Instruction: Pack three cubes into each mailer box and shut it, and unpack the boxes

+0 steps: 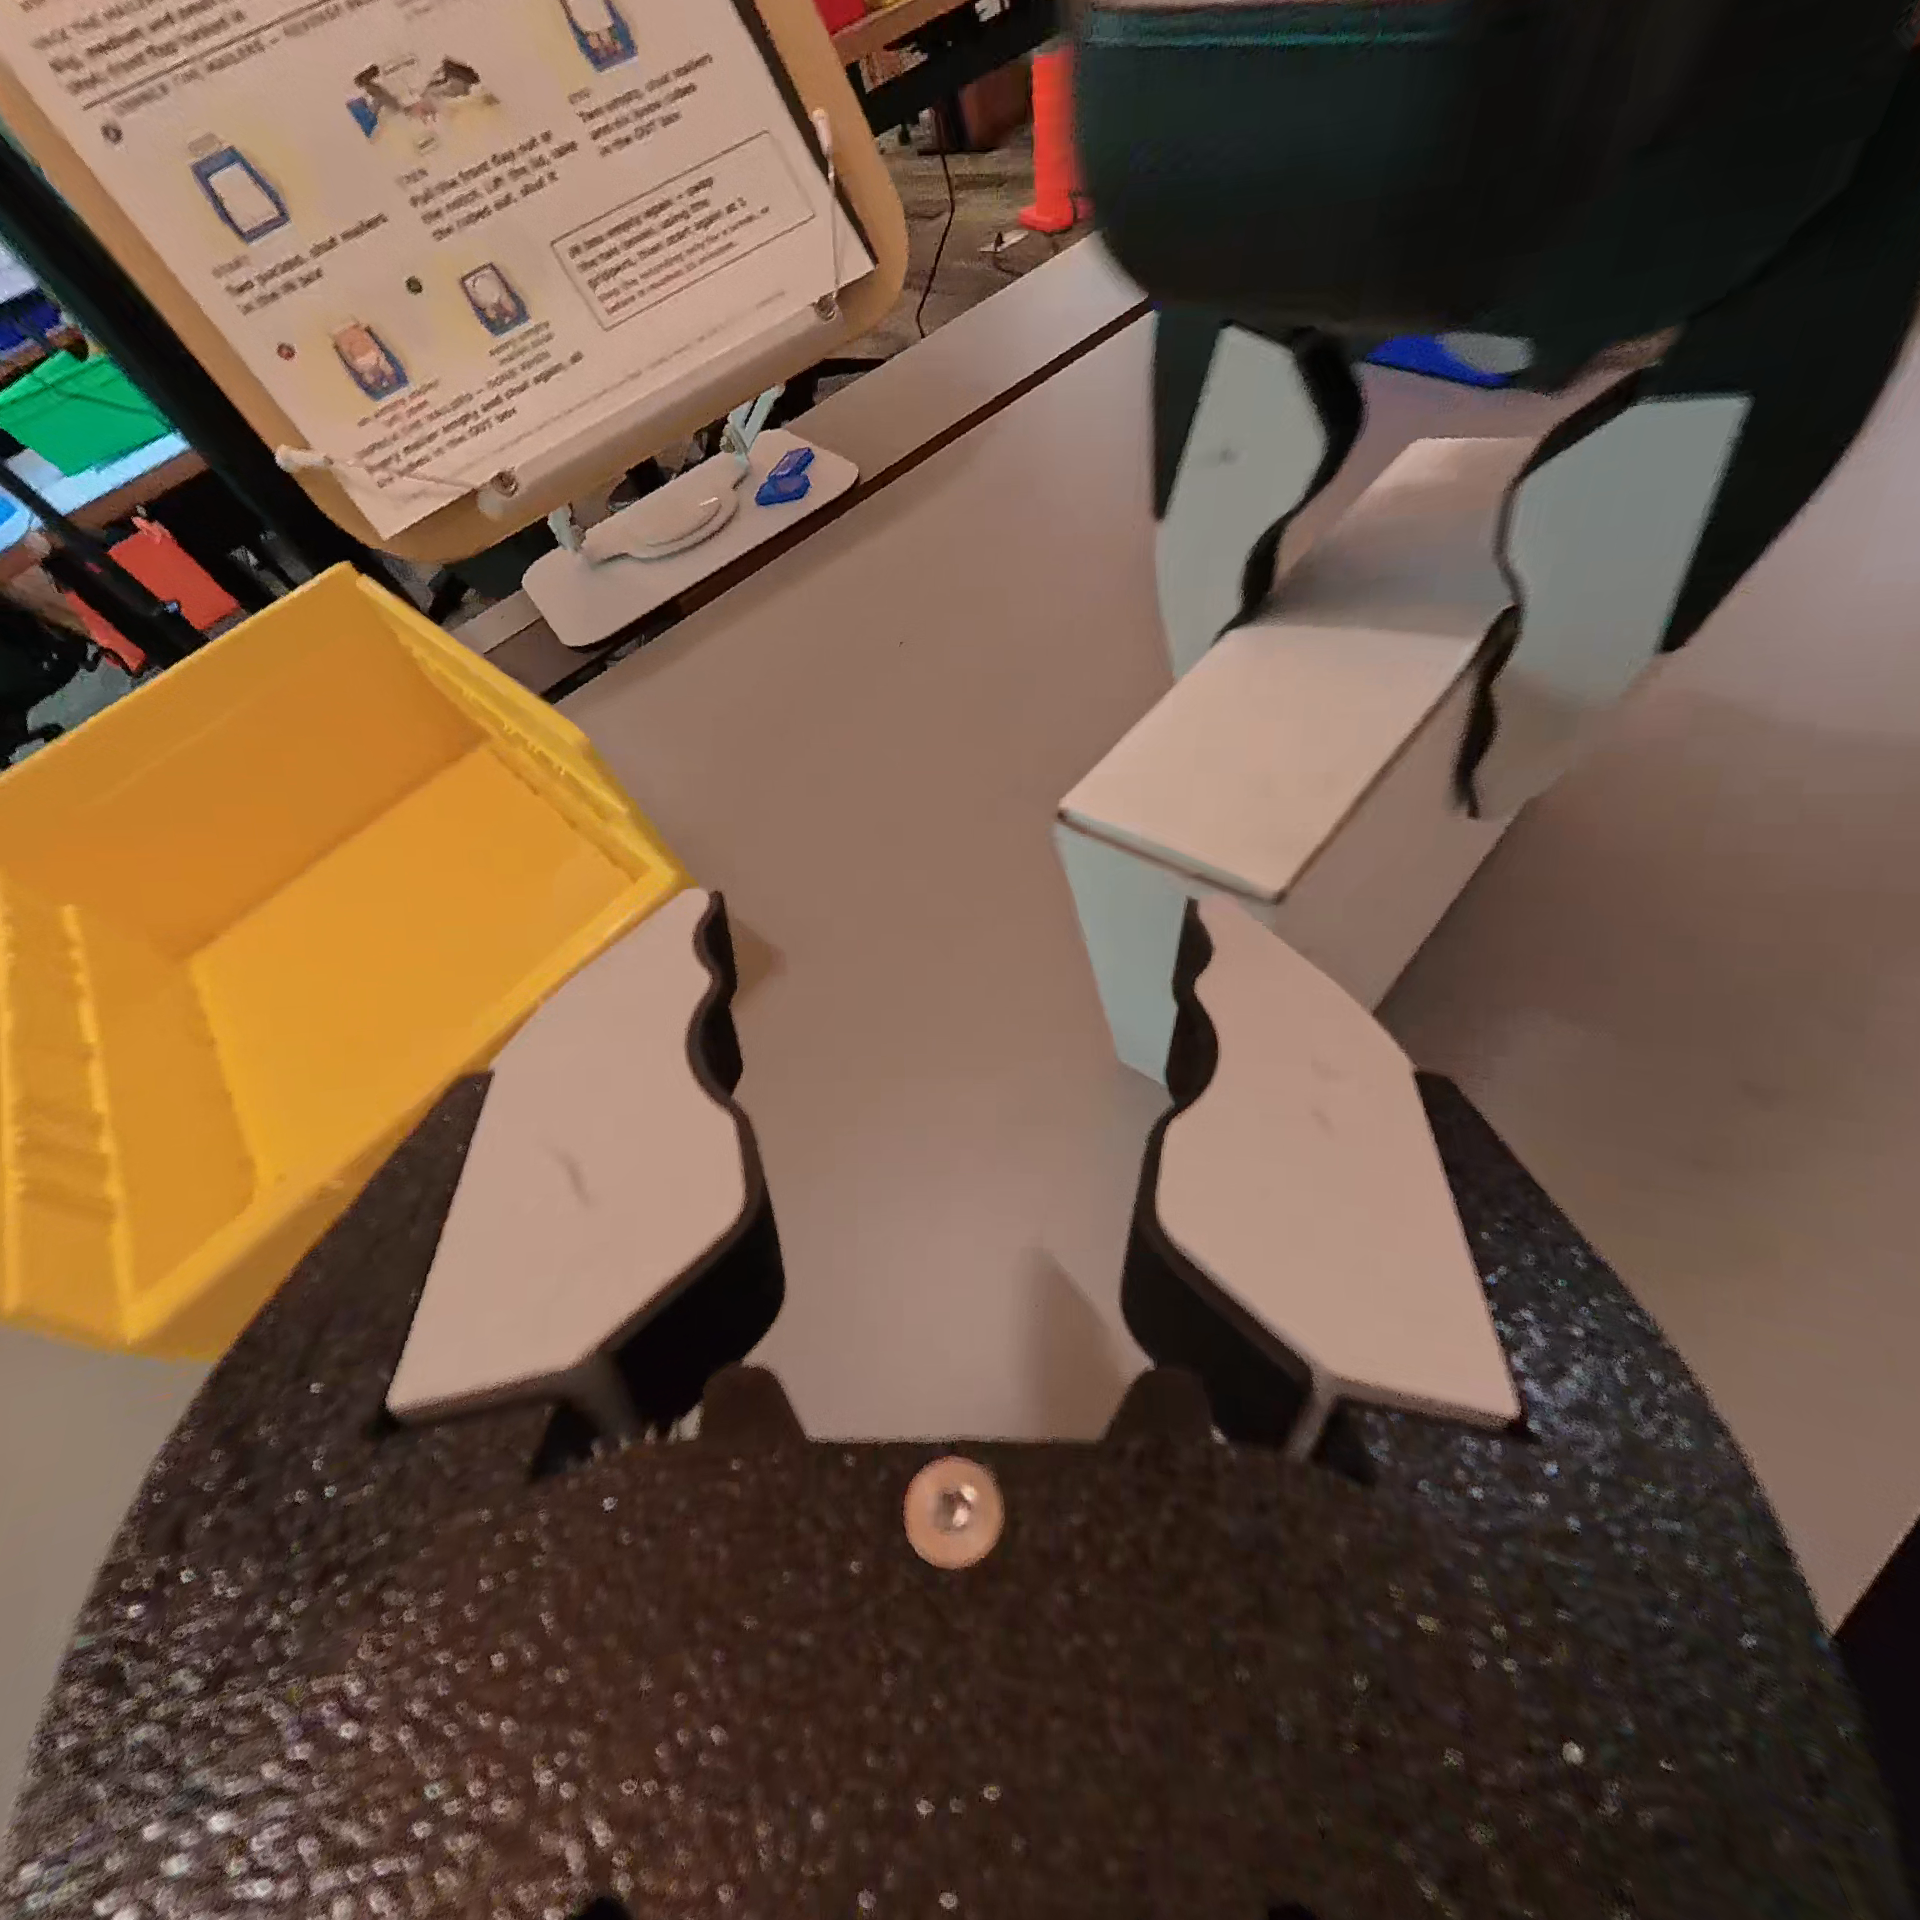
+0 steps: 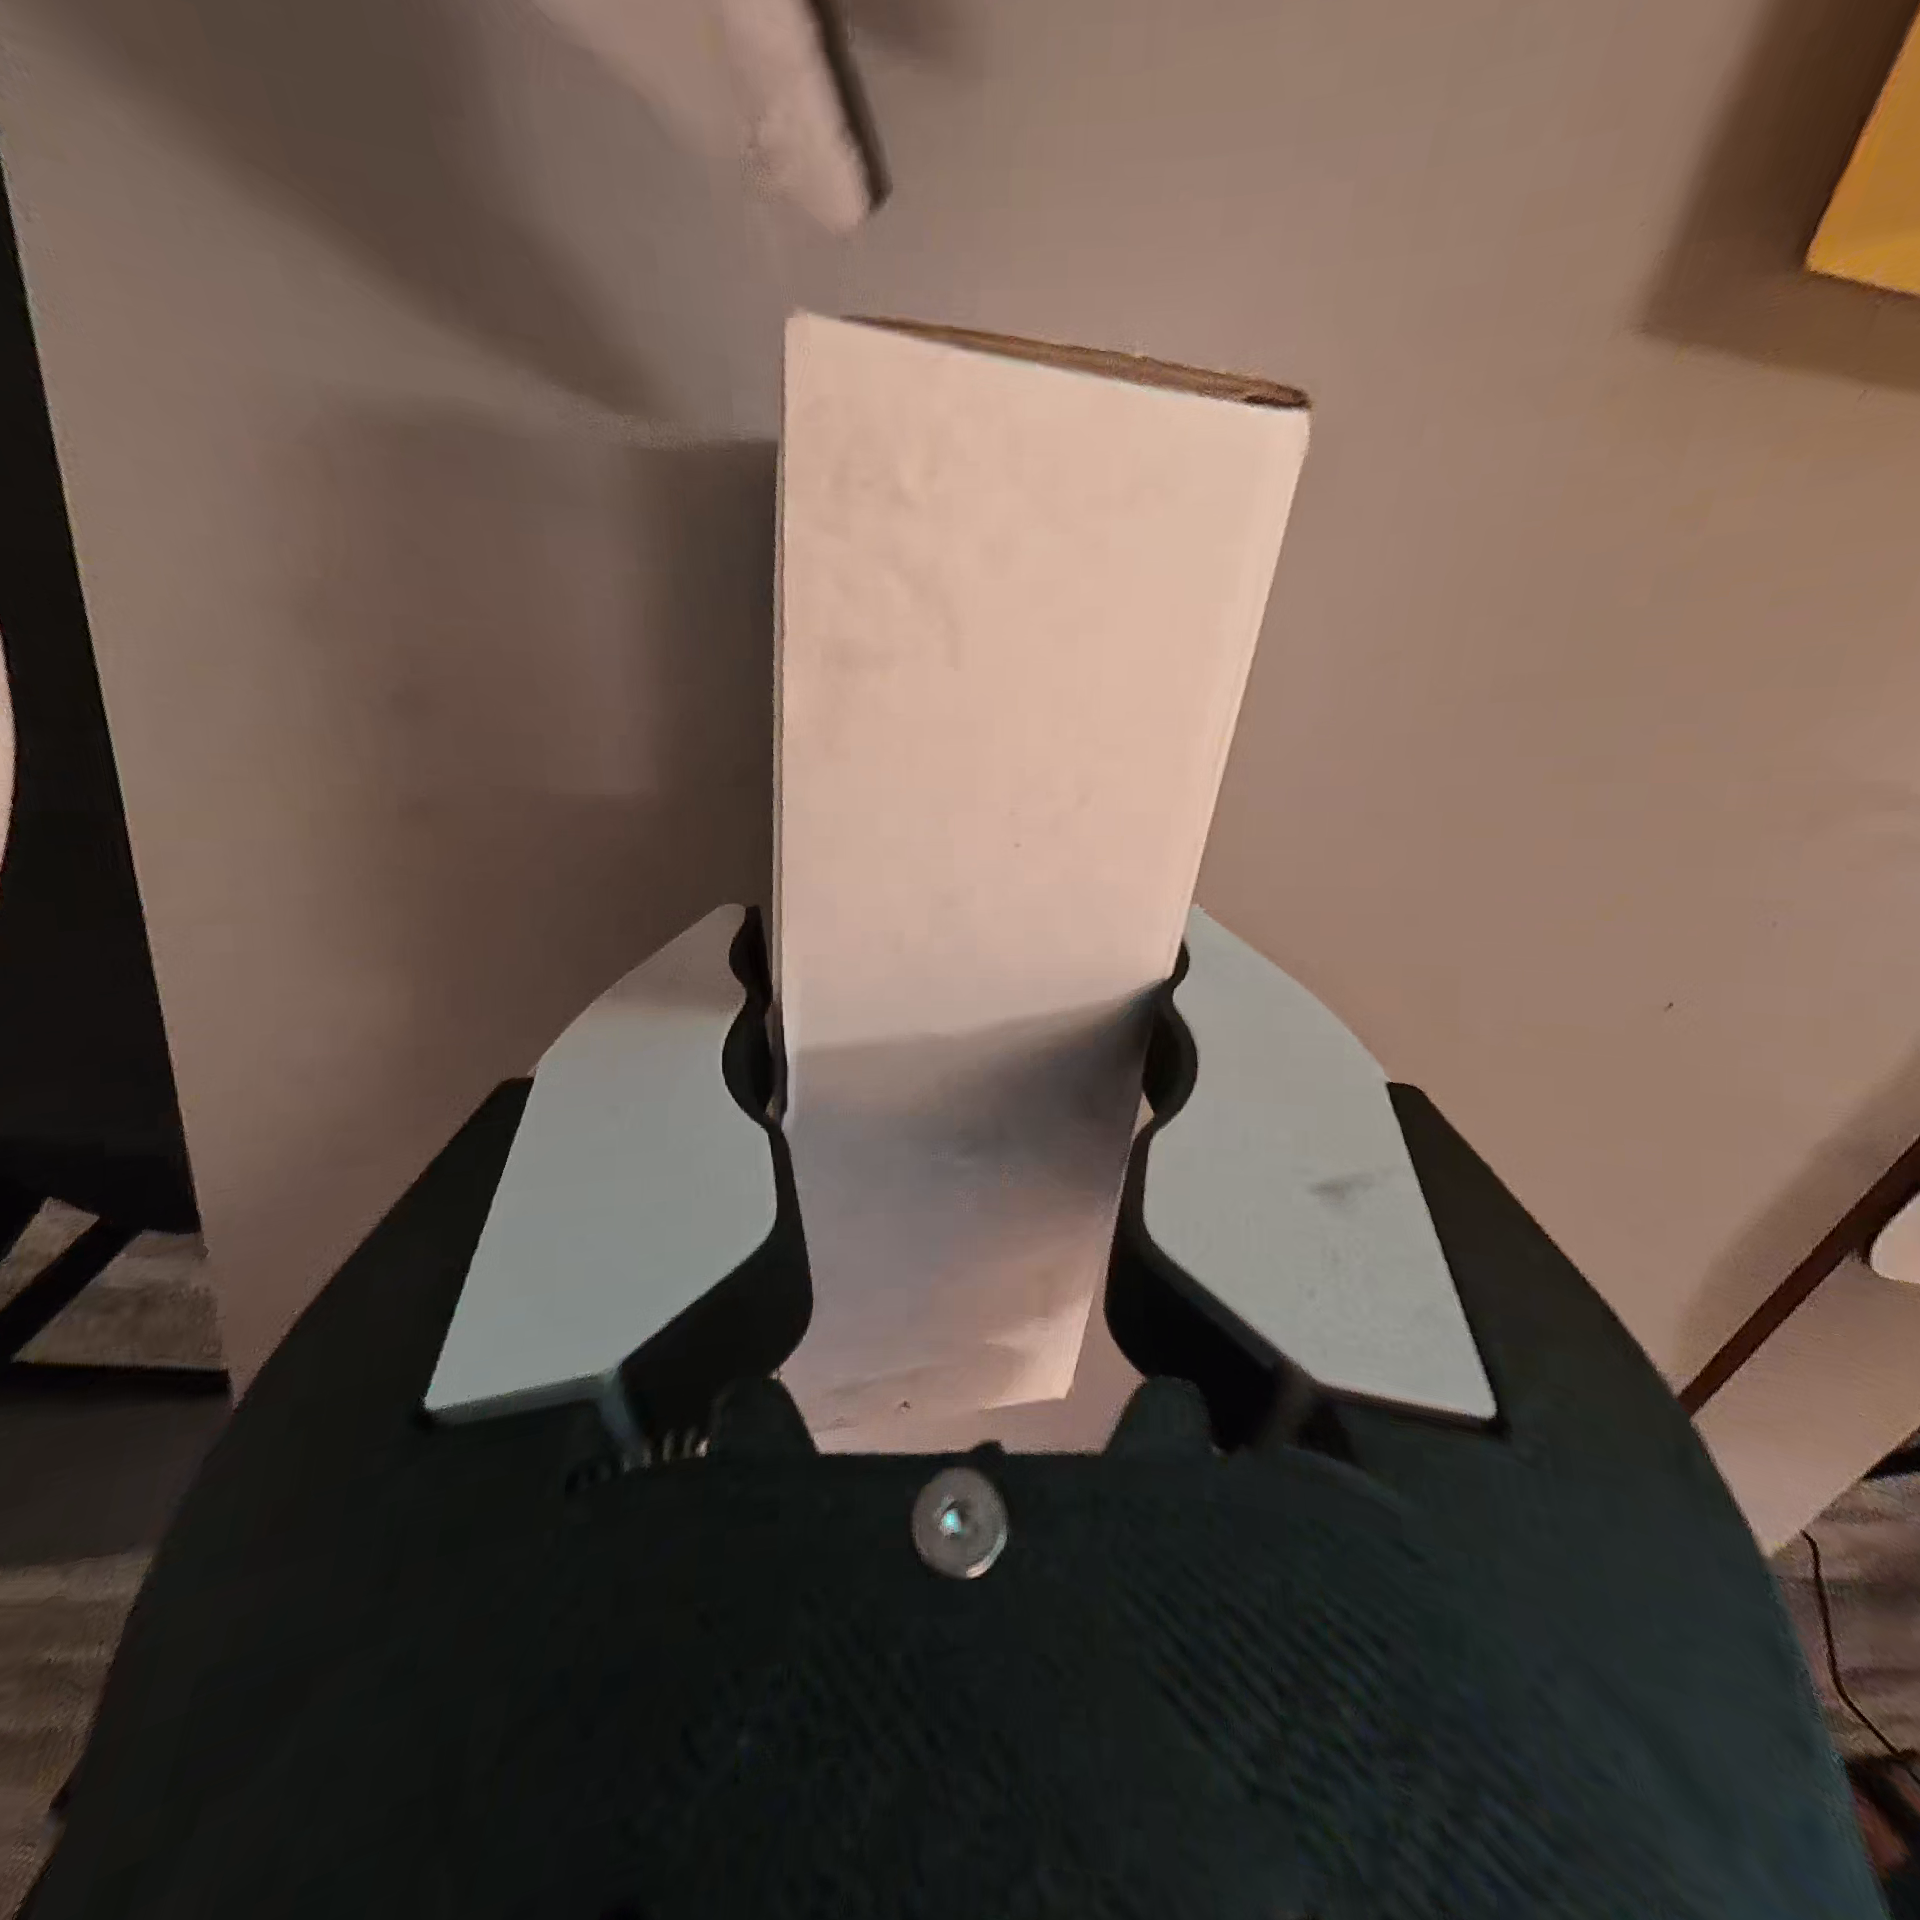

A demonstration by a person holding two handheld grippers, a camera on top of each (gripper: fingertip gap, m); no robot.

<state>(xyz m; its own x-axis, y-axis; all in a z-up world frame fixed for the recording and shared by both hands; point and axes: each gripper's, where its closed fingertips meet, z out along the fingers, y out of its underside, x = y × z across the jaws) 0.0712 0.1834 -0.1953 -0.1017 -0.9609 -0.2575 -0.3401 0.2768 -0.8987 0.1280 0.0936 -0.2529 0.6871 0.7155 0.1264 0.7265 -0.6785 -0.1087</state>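
The white mailer box [image 2: 997, 790] was shut and lay flat on the pale table [image 1: 914, 790], gripped across its narrow width near one end by the right gripper [image 2: 971, 1023], whose two fingers pressed against its long sides. From the left wrist view the same box [image 1: 1278, 769] sat toward the right part of the table, with the right gripper [image 1: 1371, 665] reaching down over it from above; that gripper was blurred and its upper body was cut off by the top of the picture. The left gripper [image 1: 961, 997] hung with its jaws spread wide and nothing between them, only bare tabletop showing in the gap, just short of the box's near corner. A broad stretch of open table lay between the box and a yellow bin [image 1: 312, 935] at the left, whose visible inside held nothing. Behind the bin an instruction board [image 1: 447, 208] stood on a small stand at the table's far edge. The box's contents could not be seen.
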